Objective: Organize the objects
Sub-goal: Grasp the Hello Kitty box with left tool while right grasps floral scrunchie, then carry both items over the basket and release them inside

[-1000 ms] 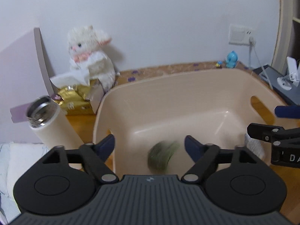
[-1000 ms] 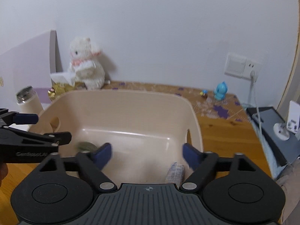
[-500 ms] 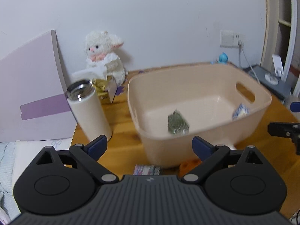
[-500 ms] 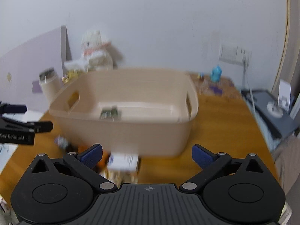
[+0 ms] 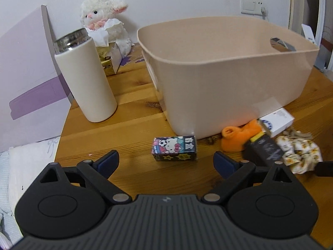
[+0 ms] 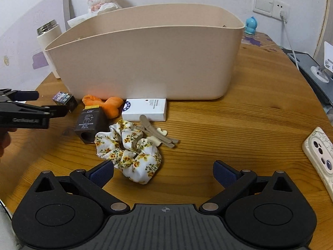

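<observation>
A beige plastic bin [image 5: 229,66] [image 6: 145,58] stands on the wooden table. In front of it lie a small Hello Kitty box [image 5: 174,148] [image 6: 63,99], an orange cloth [image 5: 239,135] [image 6: 108,104], a dark brown box [image 5: 263,152] [image 6: 90,120], a white box [image 5: 276,121] [image 6: 145,109], a floral scrunchie [image 5: 297,154] [image 6: 131,152] and a beige hair clip [image 6: 158,134]. My left gripper [image 5: 166,161] is open and empty, just short of the Hello Kitty box. My right gripper [image 6: 163,169] is open and empty, just short of the scrunchie.
A cream thermos [image 5: 85,79] stands left of the bin. A white plush lamb [image 5: 104,18] and tissue box [image 5: 110,56] sit behind it. A phone [image 6: 320,156] lies at the right. A blue figurine [image 6: 250,25] and wall socket [image 6: 270,5] are at the back.
Both grippers have pulled back from above the bin and dropped low to the table. The loose objects in front of the bin have come into view.
</observation>
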`<move>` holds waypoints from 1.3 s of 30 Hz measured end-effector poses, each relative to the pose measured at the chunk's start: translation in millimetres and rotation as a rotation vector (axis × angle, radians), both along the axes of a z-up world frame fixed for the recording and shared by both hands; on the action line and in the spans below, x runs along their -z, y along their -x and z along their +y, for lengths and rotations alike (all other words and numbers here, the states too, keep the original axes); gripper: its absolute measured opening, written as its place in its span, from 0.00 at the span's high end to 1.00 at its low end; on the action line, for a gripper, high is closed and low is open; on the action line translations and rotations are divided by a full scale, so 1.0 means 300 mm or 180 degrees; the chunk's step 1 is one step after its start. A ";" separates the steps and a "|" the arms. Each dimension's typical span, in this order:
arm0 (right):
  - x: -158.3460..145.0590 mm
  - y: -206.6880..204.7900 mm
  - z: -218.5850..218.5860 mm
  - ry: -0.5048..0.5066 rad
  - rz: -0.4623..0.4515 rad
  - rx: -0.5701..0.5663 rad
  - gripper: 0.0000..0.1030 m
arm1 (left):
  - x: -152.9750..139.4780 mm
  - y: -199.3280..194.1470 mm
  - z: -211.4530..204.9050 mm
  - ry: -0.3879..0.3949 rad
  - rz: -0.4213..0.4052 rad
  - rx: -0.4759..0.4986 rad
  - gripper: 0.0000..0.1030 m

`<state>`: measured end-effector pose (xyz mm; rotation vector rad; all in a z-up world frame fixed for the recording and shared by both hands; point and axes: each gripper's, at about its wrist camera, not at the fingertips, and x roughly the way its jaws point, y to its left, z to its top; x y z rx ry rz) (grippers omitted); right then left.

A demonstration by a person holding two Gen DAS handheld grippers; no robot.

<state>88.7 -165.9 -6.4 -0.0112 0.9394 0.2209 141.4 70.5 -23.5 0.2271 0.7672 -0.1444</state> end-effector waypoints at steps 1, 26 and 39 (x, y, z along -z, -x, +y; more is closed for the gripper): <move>0.004 -0.004 0.003 -0.0003 0.0010 -0.0004 0.00 | 0.012 -0.007 0.003 -0.0002 -0.0003 -0.0005 0.05; 0.003 0.017 0.061 0.0110 -0.0302 -0.0149 0.87 | 0.046 0.009 -0.003 0.0229 -0.0102 -0.0029 0.50; -0.162 0.142 -0.013 -0.0127 -0.0613 -0.0155 0.87 | -0.115 0.173 -0.027 0.0352 -0.0326 -0.0033 0.50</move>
